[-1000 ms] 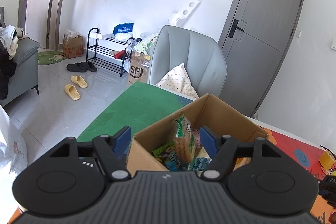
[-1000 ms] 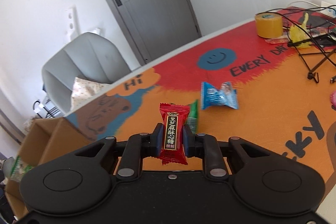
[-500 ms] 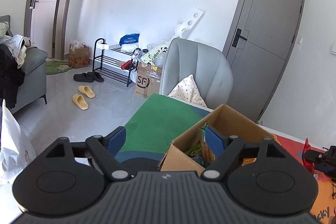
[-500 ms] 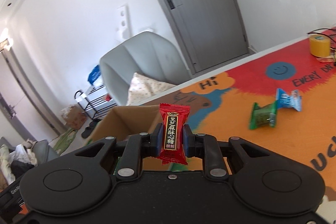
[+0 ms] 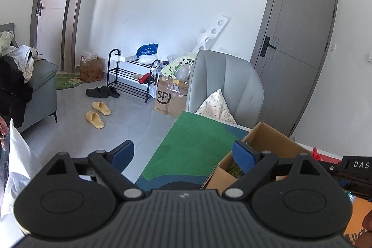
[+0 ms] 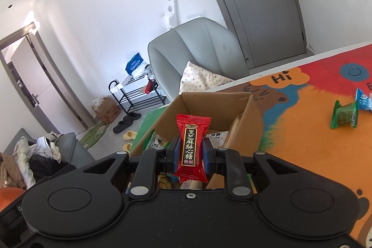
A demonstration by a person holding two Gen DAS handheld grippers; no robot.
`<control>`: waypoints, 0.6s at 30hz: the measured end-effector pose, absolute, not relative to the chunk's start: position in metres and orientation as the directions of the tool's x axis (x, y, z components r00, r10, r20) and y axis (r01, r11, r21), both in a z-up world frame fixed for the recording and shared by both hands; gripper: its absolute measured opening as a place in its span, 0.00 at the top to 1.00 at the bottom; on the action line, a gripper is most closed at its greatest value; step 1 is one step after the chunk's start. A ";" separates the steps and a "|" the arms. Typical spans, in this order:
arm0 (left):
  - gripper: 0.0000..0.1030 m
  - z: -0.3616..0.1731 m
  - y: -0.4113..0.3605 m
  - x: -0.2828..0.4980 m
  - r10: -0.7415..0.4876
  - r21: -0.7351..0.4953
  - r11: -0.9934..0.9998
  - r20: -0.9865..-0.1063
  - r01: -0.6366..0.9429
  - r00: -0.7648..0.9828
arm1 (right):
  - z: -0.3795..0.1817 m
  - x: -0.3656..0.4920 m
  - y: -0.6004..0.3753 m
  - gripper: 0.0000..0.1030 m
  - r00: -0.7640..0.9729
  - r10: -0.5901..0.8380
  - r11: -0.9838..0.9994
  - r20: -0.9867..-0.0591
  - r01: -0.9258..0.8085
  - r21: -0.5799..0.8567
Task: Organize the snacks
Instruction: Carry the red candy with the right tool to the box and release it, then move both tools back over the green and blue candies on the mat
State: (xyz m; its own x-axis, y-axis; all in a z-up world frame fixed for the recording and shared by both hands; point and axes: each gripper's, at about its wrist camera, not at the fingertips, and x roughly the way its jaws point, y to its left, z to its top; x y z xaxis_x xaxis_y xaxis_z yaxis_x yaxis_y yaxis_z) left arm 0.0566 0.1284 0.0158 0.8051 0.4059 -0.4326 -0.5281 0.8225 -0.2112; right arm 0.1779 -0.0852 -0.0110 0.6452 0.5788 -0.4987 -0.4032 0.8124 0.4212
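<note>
My right gripper [image 6: 188, 156] is shut on a red candy packet [image 6: 191, 145] with gold lettering, held upright over the open cardboard box [image 6: 216, 106]. Several snack packs lie inside the box. A green snack [image 6: 344, 116] and a blue snack [image 6: 363, 100] lie on the orange mat [image 6: 302, 143] to the right. In the left wrist view my left gripper [image 5: 186, 153] has its jaws wide and still opening, with nothing between them. It sits left of the same box [image 5: 267, 138], over the green part of the mat [image 5: 195, 141]. The right gripper's body [image 5: 355, 169] shows at that view's right edge.
A grey armchair [image 5: 225, 83] with a dotted cushion [image 5: 217, 106] stands behind the table. On the floor to the left are an SF carton [image 5: 171, 97], a black shoe rack [image 5: 132, 76], slippers [image 5: 97, 114] and a grey sofa [image 5: 39, 90] with clothes.
The left gripper opened wider and drew back left, away from the box. The right gripper swung left from the mat to above the box, still gripping the red candy.
</note>
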 end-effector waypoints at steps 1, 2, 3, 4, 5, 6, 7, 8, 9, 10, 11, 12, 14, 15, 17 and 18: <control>0.12 0.015 0.130 0.057 0.405 -0.213 0.821 -0.436 -0.529 0.804 | -0.012 0.179 -0.082 0.79 0.639 0.581 0.812 -0.505 -0.407 0.419; 0.12 0.015 0.131 0.057 0.405 -0.216 0.819 -0.439 -0.531 0.802 | -0.014 0.178 -0.079 0.77 0.632 0.583 0.811 -0.511 -0.412 0.416; 0.12 0.014 0.132 0.056 0.404 -0.219 0.817 -0.440 -0.533 0.802 | -0.015 0.178 -0.077 0.75 0.628 0.585 0.810 -0.514 -0.417 0.412; 0.12 0.014 0.132 0.056 0.404 -0.221 0.817 -0.441 -0.533 0.801 | -0.015 0.177 -0.076 0.68 0.626 0.584 0.811 -0.516 -0.419 0.408; 0.12 0.014 0.132 0.055 0.402 -0.222 0.817 -0.443 -0.532 0.802 | -0.016 0.176 -0.077 0.65 0.630 0.578 0.815 -0.518 -0.414 0.406; 0.12 0.013 0.132 0.056 0.400 -0.222 0.818 -0.444 -0.531 0.802 | -0.016 0.175 -0.078 0.60 0.636 0.572 0.819 -0.518 -0.408 0.404; 0.12 0.013 0.131 0.056 0.396 -0.223 0.819 -0.447 -0.529 0.802 | -0.016 0.174 -0.079 0.58 0.641 0.569 0.821 -0.515 -0.406 0.401; 0.12 0.013 0.130 0.056 0.392 -0.224 0.821 -0.449 -0.526 0.803 | -0.015 0.174 -0.081 0.58 0.644 0.567 0.822 -0.513 -0.405 0.400; 0.12 0.013 0.129 0.057 0.388 -0.225 0.823 -0.450 -0.522 0.805 | -0.015 0.173 -0.084 0.56 0.648 0.565 0.824 -0.512 -0.401 0.401; 0.12 0.014 0.126 0.058 0.382 -0.226 0.826 -0.451 -0.517 0.807 | -0.014 0.172 -0.089 0.53 0.653 0.561 0.825 -0.508 -0.395 0.404; 0.12 0.015 0.124 0.059 0.376 -0.225 0.830 -0.450 -0.510 0.810 | -0.013 0.172 -0.094 0.51 0.661 0.557 0.828 -0.503 -0.389 0.405; 0.12 0.016 0.121 0.059 0.371 -0.222 0.835 -0.447 -0.503 0.814 | -0.013 0.171 -0.099 0.49 0.671 0.550 0.831 -0.498 -0.381 0.405; 0.12 0.018 0.111 0.061 0.363 -0.211 0.847 -0.439 -0.487 0.822 | -0.013 0.172 -0.112 0.46 0.691 0.533 0.840 -0.489 -0.361 0.404; 0.12 0.019 0.106 0.063 0.357 -0.208 0.853 -0.437 -0.478 0.826 | -0.013 0.172 -0.119 0.46 0.697 0.526 0.843 -0.486 -0.353 0.406; 0.12 0.021 0.096 0.066 0.339 -0.205 0.865 -0.435 -0.458 0.834 | -0.014 0.173 -0.134 0.45 0.707 0.516 0.847 -0.484 -0.335 0.413; 0.12 0.022 0.090 0.069 0.327 -0.204 0.872 -0.434 -0.445 0.839 | -0.014 0.172 -0.141 0.44 0.713 0.508 0.850 -0.484 -0.325 0.414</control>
State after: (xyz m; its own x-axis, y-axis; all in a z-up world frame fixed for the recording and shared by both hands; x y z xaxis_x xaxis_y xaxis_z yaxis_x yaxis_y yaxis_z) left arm 0.0687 0.0898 0.0223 0.8394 0.3274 -0.4338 -0.4454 0.8719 -0.2038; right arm 0.1723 -0.1407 -0.0139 0.7126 0.5081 -0.4839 -0.3247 0.8502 0.4145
